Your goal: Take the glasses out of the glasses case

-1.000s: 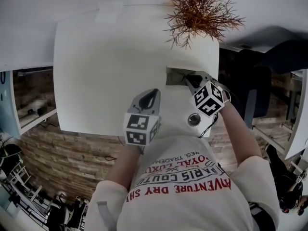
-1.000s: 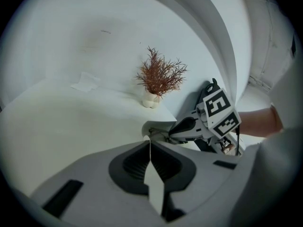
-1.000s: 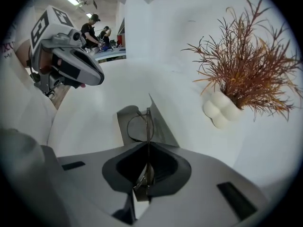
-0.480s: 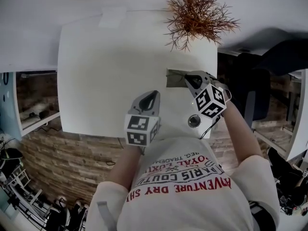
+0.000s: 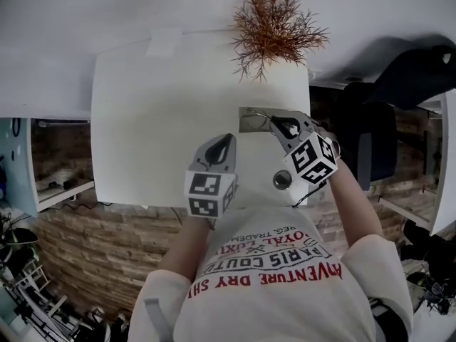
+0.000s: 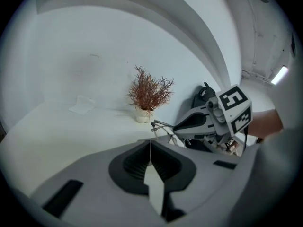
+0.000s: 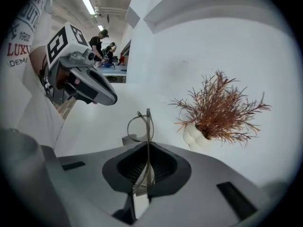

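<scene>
Two grippers sit over the near right part of a white table (image 5: pixel 157 120). Most of the tabletop lies bare. From its left edge across to the grippers there is nothing but a white scrap of paper (image 5: pixel 164 43) at the far edge, well apart from everything else. Beyond the left and near edges the wooden floor (image 5: pixel 107 241) shows below.

Near the middle of the near edge, the left gripper (image 5: pixel 225 141) points toward the far side with its jaws closed tip to tip and nothing between them. Open table lies ahead of it all the way to the far edge.

To its right, with a clear gap between the two tools, the right gripper (image 7: pixel 147 150) has its jaws nearly together, pinching the thin metal frame of the glasses (image 7: pixel 148 124). The frame stands on edge, one round lens sticking out past the jaw tips. The glasses hang just over the grey glasses case (image 5: pixel 246 123), which lies flat on the table close to the right edge; whether they are fully clear of it cannot be told.

At the far edge, beyond the case, stands a rust-brown dried plant (image 5: pixel 271 27) in a small white pot, well apart from the glasses. Past the table's right edge is a dark chair (image 5: pixel 374 148), so there is little room on that side.
</scene>
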The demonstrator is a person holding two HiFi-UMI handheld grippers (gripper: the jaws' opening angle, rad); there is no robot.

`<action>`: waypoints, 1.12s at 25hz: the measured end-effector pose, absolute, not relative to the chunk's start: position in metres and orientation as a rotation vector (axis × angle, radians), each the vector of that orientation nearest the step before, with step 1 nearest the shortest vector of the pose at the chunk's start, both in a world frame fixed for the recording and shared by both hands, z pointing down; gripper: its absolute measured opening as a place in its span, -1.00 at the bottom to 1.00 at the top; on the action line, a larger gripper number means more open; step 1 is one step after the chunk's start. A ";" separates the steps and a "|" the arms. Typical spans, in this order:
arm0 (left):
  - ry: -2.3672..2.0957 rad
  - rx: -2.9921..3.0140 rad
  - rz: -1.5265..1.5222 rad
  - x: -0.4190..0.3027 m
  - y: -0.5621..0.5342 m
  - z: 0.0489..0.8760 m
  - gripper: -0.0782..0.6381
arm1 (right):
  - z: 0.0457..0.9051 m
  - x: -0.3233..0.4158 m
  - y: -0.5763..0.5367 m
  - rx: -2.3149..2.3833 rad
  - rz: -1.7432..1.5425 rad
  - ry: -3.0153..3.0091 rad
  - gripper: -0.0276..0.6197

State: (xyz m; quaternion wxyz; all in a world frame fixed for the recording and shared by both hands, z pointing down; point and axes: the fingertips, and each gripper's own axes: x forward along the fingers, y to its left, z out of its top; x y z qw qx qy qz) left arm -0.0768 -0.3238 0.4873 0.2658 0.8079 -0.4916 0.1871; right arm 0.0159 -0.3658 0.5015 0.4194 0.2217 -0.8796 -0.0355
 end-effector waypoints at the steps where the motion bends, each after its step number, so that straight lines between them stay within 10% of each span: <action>1: -1.339 2.188 0.493 -0.077 -0.325 0.482 -0.76 | 0.494 0.017 -0.364 0.596 -0.073 -2.223 -0.84; 28: -1.405 2.481 0.347 -0.012 -0.321 0.377 -0.76 | 0.386 0.088 -0.328 1.520 0.440 -2.487 -0.84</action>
